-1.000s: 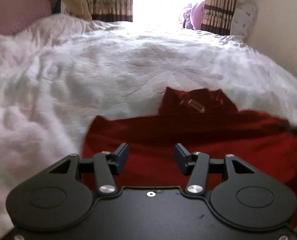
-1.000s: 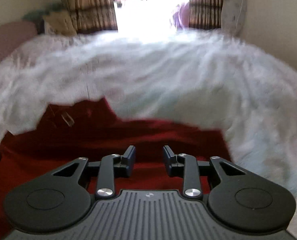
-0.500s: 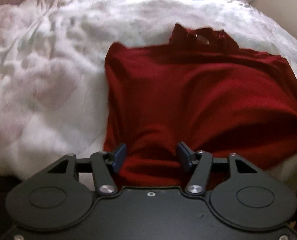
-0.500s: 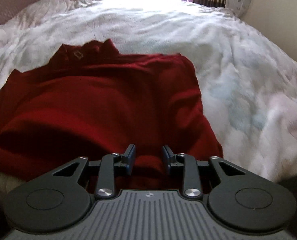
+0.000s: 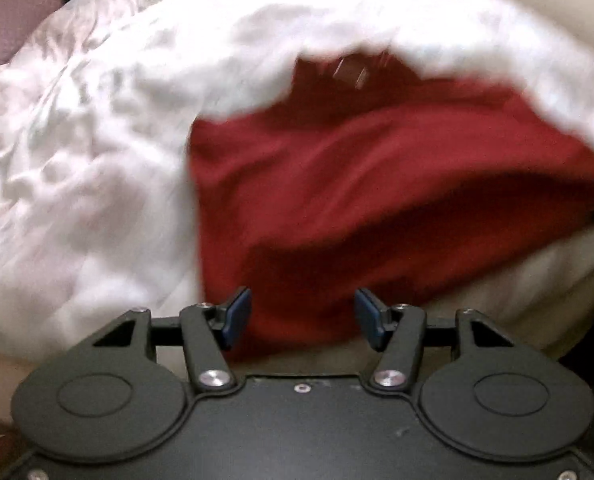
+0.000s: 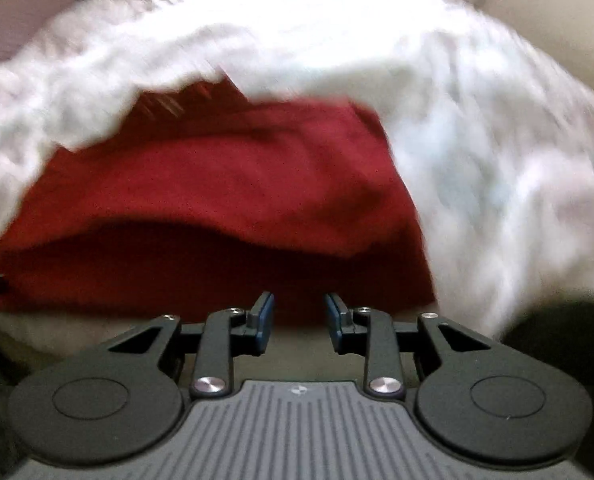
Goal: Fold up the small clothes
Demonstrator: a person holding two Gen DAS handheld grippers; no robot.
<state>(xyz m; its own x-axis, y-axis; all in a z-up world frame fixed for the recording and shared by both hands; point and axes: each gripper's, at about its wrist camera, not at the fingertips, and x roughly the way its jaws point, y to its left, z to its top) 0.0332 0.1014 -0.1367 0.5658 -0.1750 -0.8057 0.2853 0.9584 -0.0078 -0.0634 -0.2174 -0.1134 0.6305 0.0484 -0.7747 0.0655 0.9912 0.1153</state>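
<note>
A dark red garment [image 5: 377,180] [image 6: 217,184] lies spread on the white bedspread [image 5: 77,160] [image 6: 497,160], collar at the far end. Its near hem hangs over the bed's front edge. My left gripper [image 5: 303,316] is open at the hem's left part, with red cloth showing in the gap between its blue pads. My right gripper [image 6: 299,318] is open just below the hem near the garment's right corner. Both views are blurred by motion.
The beige mattress side [image 5: 557,280] shows below the hem. A pink pillow [image 5: 9,20] lies at the far left of the bed, with curtains and a bright window beyond it. A pale wall [image 6: 557,8] runs along the right.
Both cameras have tilted up and drawn back a little toward the bed's front edge, so the garment looks flatter and the mattress side shows. Both grippers stay open.
</note>
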